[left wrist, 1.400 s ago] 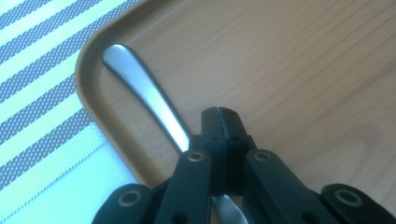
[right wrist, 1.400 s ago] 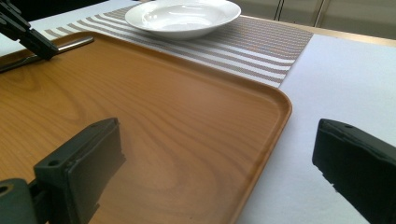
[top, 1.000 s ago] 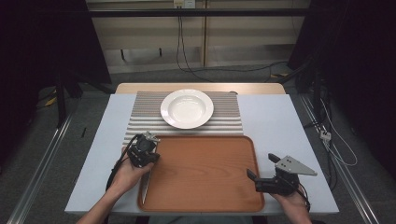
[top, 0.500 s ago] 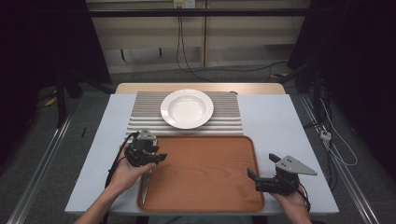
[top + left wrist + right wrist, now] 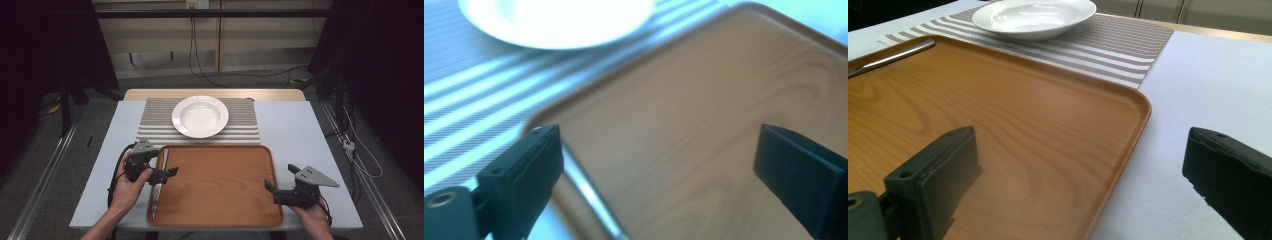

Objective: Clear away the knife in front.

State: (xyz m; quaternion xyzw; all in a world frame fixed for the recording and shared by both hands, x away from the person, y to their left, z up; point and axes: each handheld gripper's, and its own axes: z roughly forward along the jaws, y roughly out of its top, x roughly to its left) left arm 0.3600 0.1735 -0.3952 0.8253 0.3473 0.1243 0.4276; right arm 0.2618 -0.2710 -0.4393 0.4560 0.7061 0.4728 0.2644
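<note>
The left tool (image 5: 167, 175) hangs over the left edge of the rectangular brown wooden tray (image 5: 225, 200), its 2 black jaws having just been opening; they now stand wide apart with nothing between them. Directly below it, a long silver metal piece of cutlery (image 5: 159, 182) lies inside the tray along the left rim; in the left gripper view it shows as a blurred shiny strip (image 5: 591, 197) near the left jaw, apart from both jaws. The right tool (image 5: 272, 187) is held at the tray's right edge, near its front right corner, its 2 jaws spread wide and holding nothing. Beyond the tray, a round white ceramic deep plate (image 5: 200, 116) sits on a grey-and-white striped placemat (image 5: 155, 125). All of this rests on the pale blue-grey worktop (image 5: 300, 130).
</note>
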